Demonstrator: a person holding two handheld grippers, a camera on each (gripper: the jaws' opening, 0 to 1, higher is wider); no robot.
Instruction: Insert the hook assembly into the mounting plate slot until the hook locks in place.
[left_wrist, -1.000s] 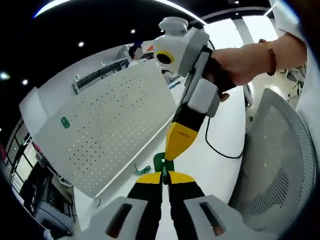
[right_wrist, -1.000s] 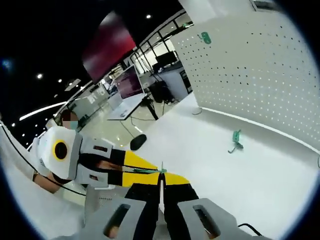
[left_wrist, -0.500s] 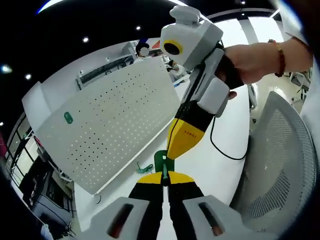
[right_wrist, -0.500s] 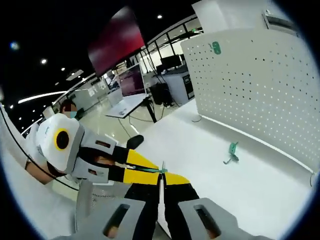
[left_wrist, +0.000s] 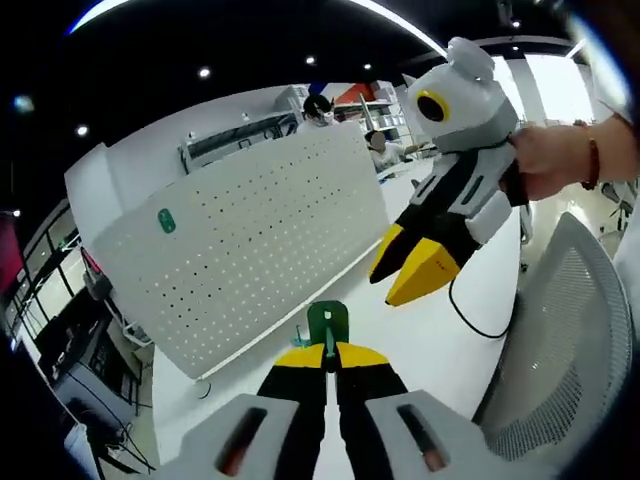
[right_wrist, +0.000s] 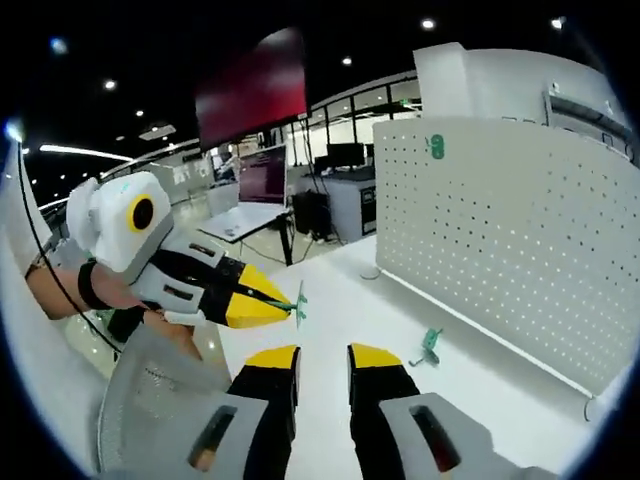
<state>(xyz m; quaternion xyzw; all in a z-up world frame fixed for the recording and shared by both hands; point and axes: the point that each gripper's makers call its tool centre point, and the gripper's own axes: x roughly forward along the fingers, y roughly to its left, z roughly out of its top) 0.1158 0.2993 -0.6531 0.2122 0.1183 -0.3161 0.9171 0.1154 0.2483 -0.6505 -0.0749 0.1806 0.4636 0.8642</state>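
Left tongs (left_wrist: 327, 352) clenched on flat green hook assembly (left_wrist: 327, 323) standing upright above tips; right tongs (right_wrist: 322, 356) released, empty, before white perforated mounting plate (right_wrist: 510, 230).

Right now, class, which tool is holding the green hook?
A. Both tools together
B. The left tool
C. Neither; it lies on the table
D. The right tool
B: the left tool is shut on the green hook, while the right tool stands open and apart from it.
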